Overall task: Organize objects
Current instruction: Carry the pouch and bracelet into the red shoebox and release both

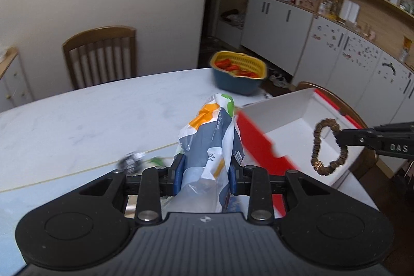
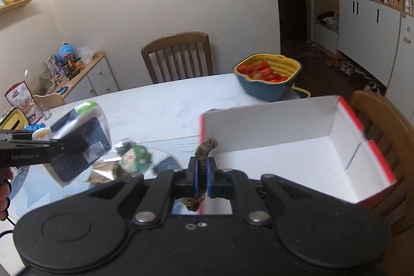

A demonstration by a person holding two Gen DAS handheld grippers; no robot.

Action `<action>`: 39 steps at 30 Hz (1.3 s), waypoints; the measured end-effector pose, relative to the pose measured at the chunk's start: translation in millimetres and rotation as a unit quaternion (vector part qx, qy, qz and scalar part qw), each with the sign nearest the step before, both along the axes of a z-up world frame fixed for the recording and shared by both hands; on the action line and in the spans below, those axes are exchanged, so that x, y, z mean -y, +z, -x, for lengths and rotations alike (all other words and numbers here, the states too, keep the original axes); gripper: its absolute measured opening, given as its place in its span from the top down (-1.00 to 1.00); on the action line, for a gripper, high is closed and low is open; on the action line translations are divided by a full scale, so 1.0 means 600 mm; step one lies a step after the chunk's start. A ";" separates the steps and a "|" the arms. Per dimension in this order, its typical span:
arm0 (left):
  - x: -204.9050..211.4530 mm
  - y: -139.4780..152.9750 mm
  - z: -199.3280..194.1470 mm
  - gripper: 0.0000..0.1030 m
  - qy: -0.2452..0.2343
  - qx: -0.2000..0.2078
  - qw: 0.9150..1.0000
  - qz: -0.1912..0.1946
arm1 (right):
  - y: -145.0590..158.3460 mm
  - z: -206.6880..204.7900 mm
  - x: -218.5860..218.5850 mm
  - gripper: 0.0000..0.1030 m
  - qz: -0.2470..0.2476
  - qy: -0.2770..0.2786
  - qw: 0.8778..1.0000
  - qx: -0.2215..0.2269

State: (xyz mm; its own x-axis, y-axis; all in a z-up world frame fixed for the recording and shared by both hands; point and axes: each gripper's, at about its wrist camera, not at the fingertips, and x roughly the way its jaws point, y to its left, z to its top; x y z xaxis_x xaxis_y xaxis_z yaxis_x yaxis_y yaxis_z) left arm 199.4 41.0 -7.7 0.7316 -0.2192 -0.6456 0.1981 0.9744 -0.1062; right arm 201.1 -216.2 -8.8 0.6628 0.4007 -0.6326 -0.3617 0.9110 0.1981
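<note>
A left gripper [image 1: 207,167] clamps a crumpled white, grey and orange bag [image 1: 211,136] between its blue pads, the bag standing up out of the jaws above a white marble table [image 1: 90,115]. To its right, the right gripper [image 2: 201,176] is closed tight on a brown braided ring [image 1: 327,146], which hangs in front of an open box [image 2: 297,146], white inside with a red rim, lying at the table's near right corner. A person's hand [image 2: 5,190] shows at the left edge of the right wrist view, behind the left gripper. On the table between the two grippers lie blurred small packets [image 2: 132,154], one green and dark. Farther back, near the table's far right edge, sits a blue basin with a yellow strainer [image 1: 239,69] holding red pieces. A wooden chair [image 2: 178,56] stands at the far side against a pale wall, another chair [image 2: 380,136] at the right behind the box. White cabinets [image 1: 279,20] and cluttered shelves line the far right of the room.
</note>
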 end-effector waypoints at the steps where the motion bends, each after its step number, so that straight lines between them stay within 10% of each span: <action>1: 0.020 -0.001 -0.005 0.38 -0.006 -0.001 1.000 0.002 | 0.000 -0.005 0.013 0.91 -0.001 -0.001 1.000 -0.003; 20: 0.302 -0.068 -0.137 0.37 -0.054 -0.061 0.996 -0.025 | -0.060 -0.105 0.156 0.91 0.014 -0.029 0.999 -0.028; 39: 0.396 -0.189 -0.261 0.37 -0.048 -0.185 0.980 -0.057 | -0.168 -0.197 0.188 0.91 0.053 -0.021 0.991 -0.117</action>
